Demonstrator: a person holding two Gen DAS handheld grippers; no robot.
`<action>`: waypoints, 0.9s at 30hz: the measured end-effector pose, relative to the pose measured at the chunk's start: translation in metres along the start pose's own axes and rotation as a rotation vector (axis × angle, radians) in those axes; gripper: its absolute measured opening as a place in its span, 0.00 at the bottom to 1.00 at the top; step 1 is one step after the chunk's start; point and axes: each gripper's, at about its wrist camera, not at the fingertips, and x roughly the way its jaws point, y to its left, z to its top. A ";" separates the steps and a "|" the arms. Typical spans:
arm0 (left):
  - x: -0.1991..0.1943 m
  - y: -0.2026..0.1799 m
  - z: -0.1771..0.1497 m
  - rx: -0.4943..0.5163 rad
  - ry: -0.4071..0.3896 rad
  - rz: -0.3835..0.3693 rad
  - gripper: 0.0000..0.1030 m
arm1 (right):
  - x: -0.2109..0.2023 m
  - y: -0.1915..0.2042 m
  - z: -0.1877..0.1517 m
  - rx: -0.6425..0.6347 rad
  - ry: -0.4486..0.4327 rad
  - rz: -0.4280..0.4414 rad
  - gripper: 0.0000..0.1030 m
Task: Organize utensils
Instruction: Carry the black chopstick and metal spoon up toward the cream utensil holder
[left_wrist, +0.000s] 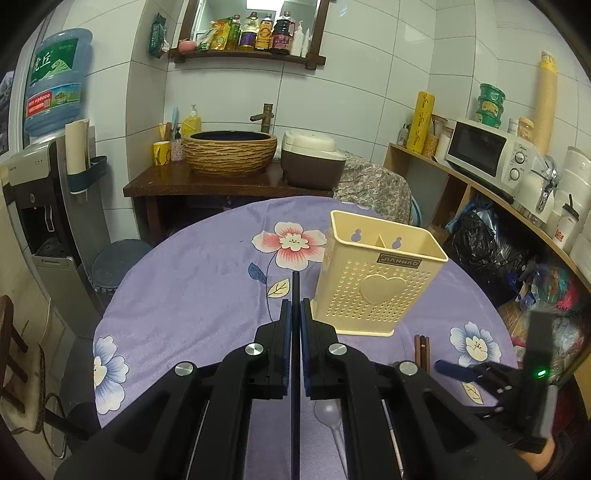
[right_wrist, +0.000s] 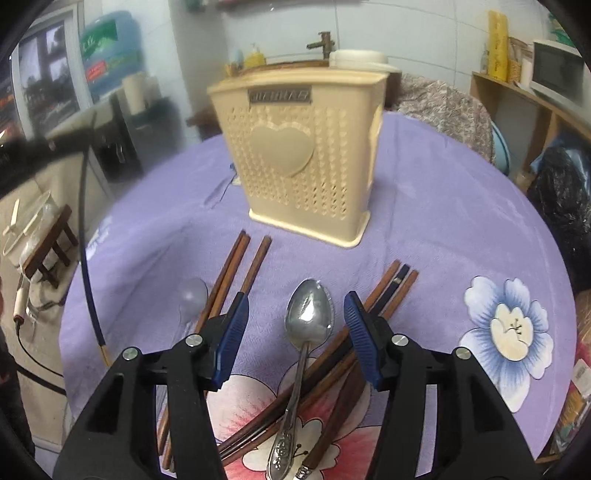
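Left gripper (left_wrist: 295, 317) clamped on thin black chopstick (left_wrist: 296, 291) — could swing, missing cream perforated plastic holder (left_wrist: 376, 284); right gripper (right_wrist: 295, 314) half-open, empty — may skid off shiny metal spoon (right_wrist: 309, 314).

My left gripper (left_wrist: 295, 314) is clamped tight on a thin dark chopstick (left_wrist: 295, 291), angled downward. My right gripper (right_wrist: 295, 317) tilts more steeply down with its blue pads (right_wrist: 232, 336) spread apart, nothing pinched between them.
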 end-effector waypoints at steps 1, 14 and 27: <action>-0.001 -0.001 0.000 0.002 -0.002 0.001 0.06 | 0.006 0.001 -0.001 -0.011 0.016 -0.003 0.53; -0.005 -0.004 -0.005 0.013 -0.008 0.009 0.06 | 0.059 0.005 0.002 -0.015 0.135 -0.073 0.51; -0.001 -0.003 -0.004 0.016 0.003 0.010 0.06 | 0.061 0.014 0.004 -0.034 0.153 -0.135 0.37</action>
